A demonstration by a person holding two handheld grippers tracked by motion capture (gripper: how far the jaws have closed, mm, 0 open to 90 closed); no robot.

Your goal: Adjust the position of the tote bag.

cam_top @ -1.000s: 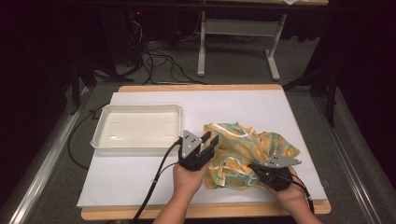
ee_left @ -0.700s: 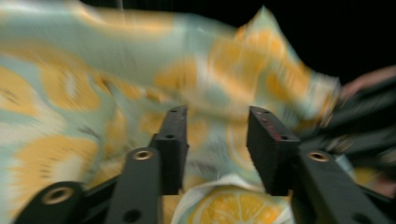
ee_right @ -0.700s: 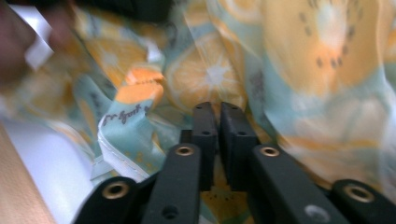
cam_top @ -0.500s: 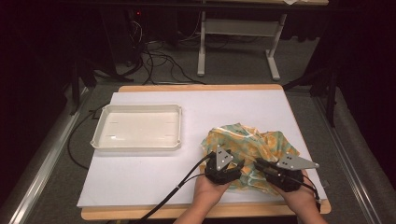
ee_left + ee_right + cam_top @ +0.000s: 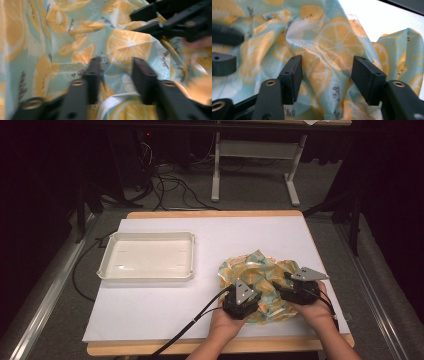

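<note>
On worktop (image 5: 150,320), right of white tray (image 5: 147,255), lies crumpled citrus-print cloth (image 5: 260,270). Left hand-held gripper (image 5: 115,72) sits at cloth's near-left edge; jaws just closing, apart w/ fabric between, not pinched. Right hand-held gripper (image 5: 325,67) at cloth's right side; jaws just opening, wide, fabric fold between, not clamped.

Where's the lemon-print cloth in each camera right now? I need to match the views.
High view: lemon-print cloth crumpled at lower right of the table, right of the white tray.
Left gripper view: cloth beneath the jaws.
Right gripper view: cloth behind the jaws.
Shared landmark: its orange citrus slices.
</note>
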